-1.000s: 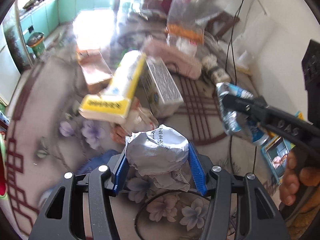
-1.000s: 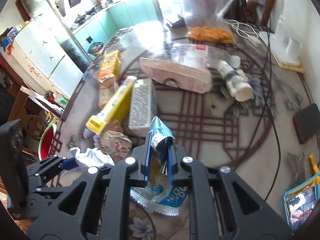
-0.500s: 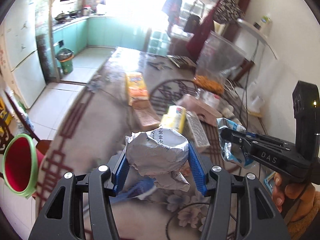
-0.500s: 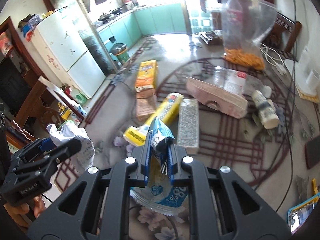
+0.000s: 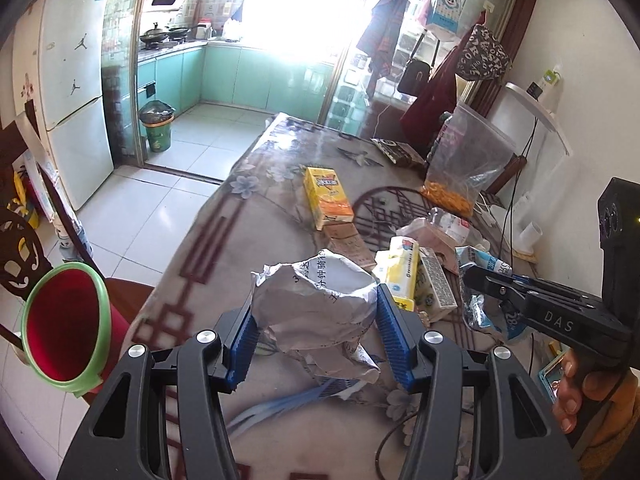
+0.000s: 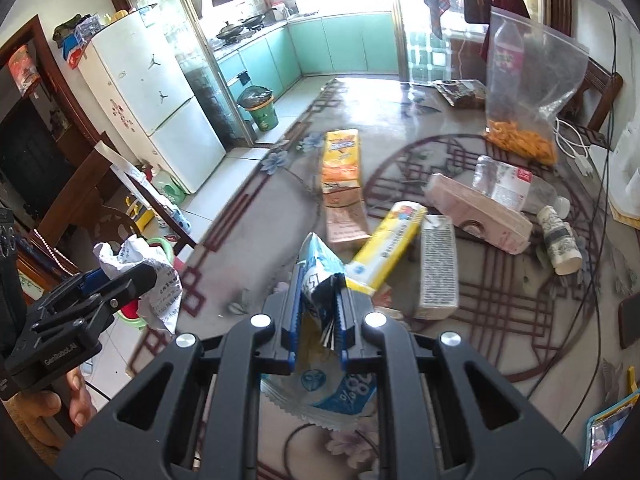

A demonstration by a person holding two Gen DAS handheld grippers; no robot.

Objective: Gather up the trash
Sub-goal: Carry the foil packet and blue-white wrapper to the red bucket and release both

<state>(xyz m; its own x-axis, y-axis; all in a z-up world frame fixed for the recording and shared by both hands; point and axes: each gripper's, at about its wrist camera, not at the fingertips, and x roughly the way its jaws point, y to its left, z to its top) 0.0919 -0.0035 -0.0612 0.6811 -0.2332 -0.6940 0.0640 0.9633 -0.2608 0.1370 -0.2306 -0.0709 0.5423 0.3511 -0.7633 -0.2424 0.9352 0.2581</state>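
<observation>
A crumpled ball of white printed paper (image 5: 316, 300) is clamped between the blue pads of my left gripper (image 5: 316, 340), held above the table's near left edge. The same paper ball (image 6: 152, 272) shows at the left of the right wrist view. My right gripper (image 6: 318, 312) is shut on a blue and silver foil snack wrapper (image 6: 320, 268); its lower part hangs under the jaws. That wrapper (image 5: 480, 280) appears at the right of the left wrist view. A red bin with a green rim (image 5: 64, 320) stands on the floor left of the table.
On the flowered table (image 6: 256, 248) lie a yellow-orange carton (image 6: 342, 156), a yellow box (image 6: 388, 244), a grey-white carton (image 6: 438, 268), a pink box (image 6: 476, 208), a plastic bottle (image 6: 512, 184), a small bottle (image 6: 560, 240) and a bag of orange snacks (image 6: 528, 80). A cable (image 6: 592, 240) crosses the right side.
Both grippers have risen and drawn back toward the table's near left edge, each keeping its load. The red bin has come into the left wrist view.
</observation>
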